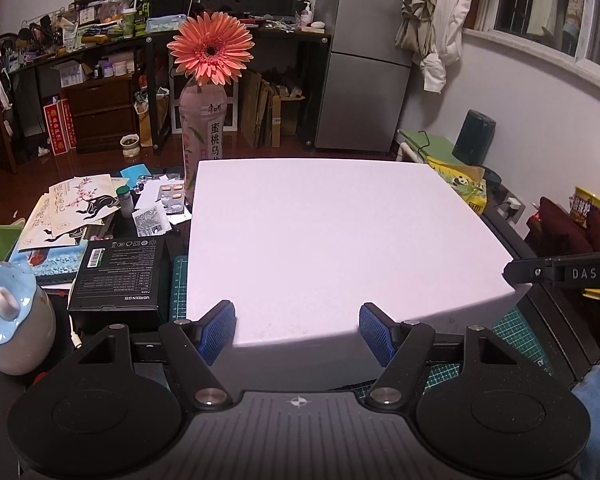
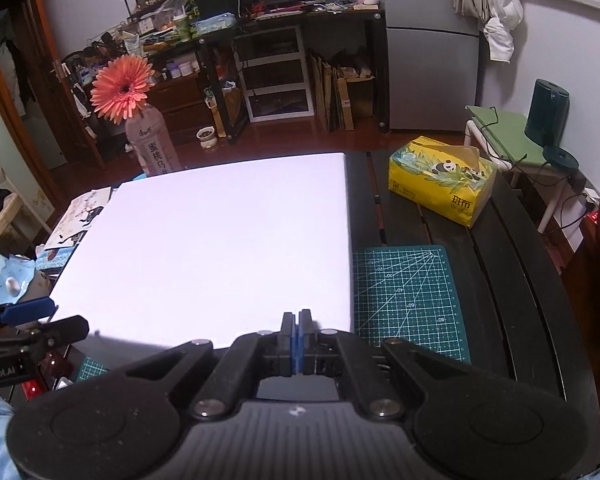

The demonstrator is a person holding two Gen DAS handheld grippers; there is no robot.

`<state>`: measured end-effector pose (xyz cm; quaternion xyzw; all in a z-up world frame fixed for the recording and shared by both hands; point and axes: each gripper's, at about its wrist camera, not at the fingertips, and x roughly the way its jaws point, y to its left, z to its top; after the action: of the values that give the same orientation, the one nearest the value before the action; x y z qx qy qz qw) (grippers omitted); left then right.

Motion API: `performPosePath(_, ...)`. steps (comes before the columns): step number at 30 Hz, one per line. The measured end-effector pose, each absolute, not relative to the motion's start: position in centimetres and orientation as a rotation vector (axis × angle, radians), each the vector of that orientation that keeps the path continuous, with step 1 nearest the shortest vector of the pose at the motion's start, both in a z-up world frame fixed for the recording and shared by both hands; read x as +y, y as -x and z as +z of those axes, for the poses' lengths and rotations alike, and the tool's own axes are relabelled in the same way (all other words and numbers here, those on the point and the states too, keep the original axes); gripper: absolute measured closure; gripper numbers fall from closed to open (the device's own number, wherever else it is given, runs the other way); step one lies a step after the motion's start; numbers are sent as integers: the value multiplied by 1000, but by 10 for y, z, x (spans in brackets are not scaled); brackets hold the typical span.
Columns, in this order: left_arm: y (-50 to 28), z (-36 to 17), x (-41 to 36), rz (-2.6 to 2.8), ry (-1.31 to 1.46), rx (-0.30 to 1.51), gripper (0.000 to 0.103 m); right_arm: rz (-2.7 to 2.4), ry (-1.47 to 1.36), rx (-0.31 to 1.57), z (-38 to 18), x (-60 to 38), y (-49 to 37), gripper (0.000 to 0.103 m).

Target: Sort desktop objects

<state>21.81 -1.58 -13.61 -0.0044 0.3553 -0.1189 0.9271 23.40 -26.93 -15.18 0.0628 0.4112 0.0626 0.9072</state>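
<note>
The left gripper (image 1: 297, 330) stands with its blue pads apart, straddling the near edge of a large flat white foam slab (image 1: 340, 240); whether the pads touch it I cannot tell. The right gripper (image 2: 296, 334) is closed on nothing, over the slab's near right part. The slab lies flat on the dark worktop (image 2: 500, 280), nearly square, its sides running away from both grippers, overlapping a green cutting mat (image 2: 408, 292).
</note>
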Motion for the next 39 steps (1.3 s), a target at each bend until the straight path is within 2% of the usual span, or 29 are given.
performPosePath(9, -209, -134, -5, -227, 70, 736, 33, 128, -148, 773, -157, -271, -223, 103)
performPosePath(14, -200, -131, -6, -184, 20, 720, 33, 135, -178, 724, -160, -272, -218, 99)
performPosePath(19, -191, -126, -13, -177, -28, 679, 33, 149, -140, 706, -154, -264, -214, 91)
performPosePath(20, -189, -125, -14, -181, -33, 673, 33, 152, -130, 696, -152, -261, -212, 84)
performPosePath(21, -187, -125, -16, -186, -40, 668, 33, 154, -123, 686, -151, -258, -210, 74)
performPosePath(23, -182, -126, -20, -189, -58, 661, 31, 165, -113, 668, -150, -253, -204, 64)
performPosePath(25, -178, -128, -23, -192, -72, 659, 28, 183, -123, 660, -151, -249, -198, 61)
performPosePath(27, -173, -129, -23, -196, -69, 663, 27, 196, -133, 664, -153, -245, -190, 48)
performPosePath(29, -167, -132, -22, -206, -47, 668, 22, 207, -141, 662, -155, -241, -182, 38)
performPosePath(33, -159, -139, -22, -204, -18, 681, 19, 221, -130, 649, -162, -232, -165, 25)
performPosePath(39, -153, -148, -24, -151, -14, 715, 18, 226, -132, 682, -177, -226, -149, 17)
